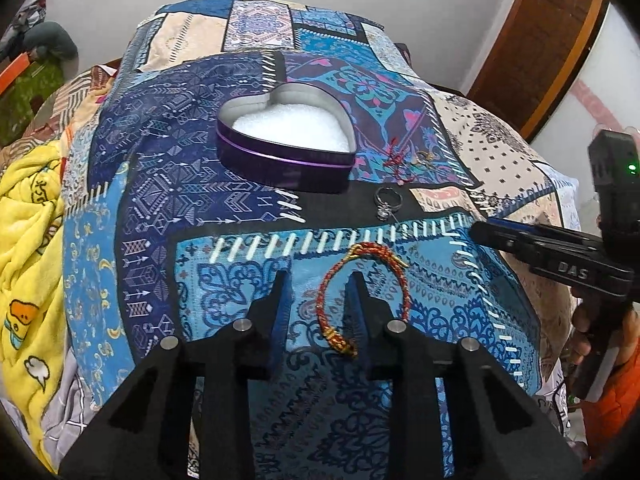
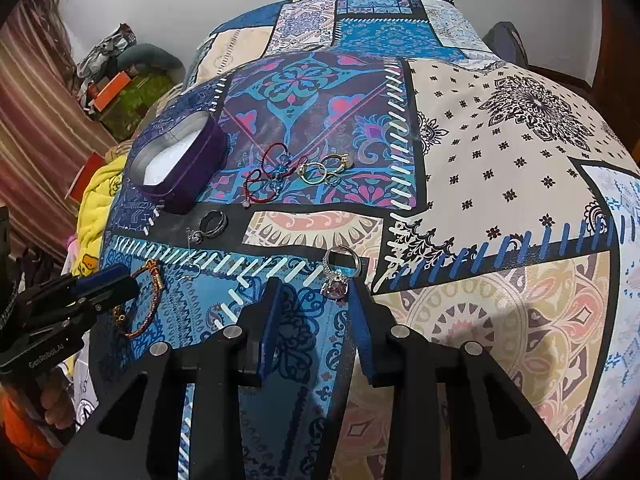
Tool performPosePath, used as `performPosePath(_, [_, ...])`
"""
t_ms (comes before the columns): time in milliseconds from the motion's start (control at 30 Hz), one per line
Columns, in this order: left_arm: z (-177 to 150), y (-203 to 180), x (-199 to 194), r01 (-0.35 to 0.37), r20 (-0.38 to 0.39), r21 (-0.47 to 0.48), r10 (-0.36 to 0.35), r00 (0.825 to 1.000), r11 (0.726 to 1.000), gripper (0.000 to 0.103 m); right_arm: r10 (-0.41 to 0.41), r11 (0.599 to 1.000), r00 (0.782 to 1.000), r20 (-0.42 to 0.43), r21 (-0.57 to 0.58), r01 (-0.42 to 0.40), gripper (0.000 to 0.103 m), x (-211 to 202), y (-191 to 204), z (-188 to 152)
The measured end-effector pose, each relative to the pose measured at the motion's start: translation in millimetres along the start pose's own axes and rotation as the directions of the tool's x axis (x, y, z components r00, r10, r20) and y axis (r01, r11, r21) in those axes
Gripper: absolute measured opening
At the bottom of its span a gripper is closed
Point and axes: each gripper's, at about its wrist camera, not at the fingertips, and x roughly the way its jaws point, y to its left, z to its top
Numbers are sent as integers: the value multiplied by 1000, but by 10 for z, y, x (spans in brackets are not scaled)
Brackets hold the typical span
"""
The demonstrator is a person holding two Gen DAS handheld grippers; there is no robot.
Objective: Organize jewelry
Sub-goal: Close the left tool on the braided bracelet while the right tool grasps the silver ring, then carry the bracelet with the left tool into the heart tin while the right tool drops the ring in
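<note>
A red-and-gold braided bracelet (image 1: 360,292) lies on the patchwork cloth (image 1: 160,200). My left gripper (image 1: 318,276) stands over it, jaws narrow; one strand lies between the fingers, the loop runs round the right finger, and a gap shows beside the left pad. A silver ring with a large stone (image 2: 338,276) lies at the right fingertip of my right gripper (image 2: 314,282), cloth showing between the pads. A purple heart-shaped tin (image 1: 286,136) with white foam stands open farther back. In the right wrist view the left gripper (image 2: 124,282) sits over the bracelet (image 2: 148,300).
A plain silver ring (image 2: 210,224), a red beaded bracelet (image 2: 264,176) and gold hoops (image 2: 320,170) lie near the tin (image 2: 176,168). A yellow blanket (image 1: 28,240) hangs off the left edge. A wooden door (image 1: 540,40) stands at the right.
</note>
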Motion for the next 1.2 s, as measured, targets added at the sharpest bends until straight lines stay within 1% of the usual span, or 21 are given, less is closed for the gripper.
performPosePath(33, [-4, -8, 7, 0, -1, 0, 0, 1000, 1000, 21, 0, 1000, 1000, 3, 2, 0, 30, 1, -4, -1])
performPosePath(67, [-6, -11, 12, 21, -5, -6, -21, 1000, 1000, 14, -5, 1000, 1000, 6, 1, 5, 28, 8, -2, 6])
performPosePath(100, [-6, -5, 20, 49, -11, -18, -50, 999, 999, 11, -12, 1000, 1000, 9, -1, 12, 26, 13, -1, 8])
performPosePath(167, [-8, 10, 55, 98, -23, -51, -99, 995, 994, 6, -26, 1000, 1000, 13, 2, 26, 15, 24, -13, 14])
performPosePath(233, [-6, -23, 66, 86, -21, -46, -87, 996, 995, 3, -17, 1000, 1000, 15, 20, 17, 11, 21, -53, 19])
performPosePath(367, [1, -86, 62, 89, -18, -42, -90, 996, 995, 2, -9, 999, 1000, 23, 38, 8, 11, -35, -83, 23])
performPosePath(600, [17, -117, -33, 60, 11, -27, -60, 998, 998, 1, -21, 1000, 997, 79, 19, 20, 11, -236, -33, 63])
performPosePath(900, [167, -80, -287, 43, 101, -30, -39, 994, 999, 1, -4, 1000, 986, 167, -13, 7, 11, -430, 169, 238])
performPosePath(1200, [410, 4, -495, 8, 192, -13, -6, 981, 1000, 1, 49, 997, 972, 230, -73, -33, 11, -524, 460, 484])
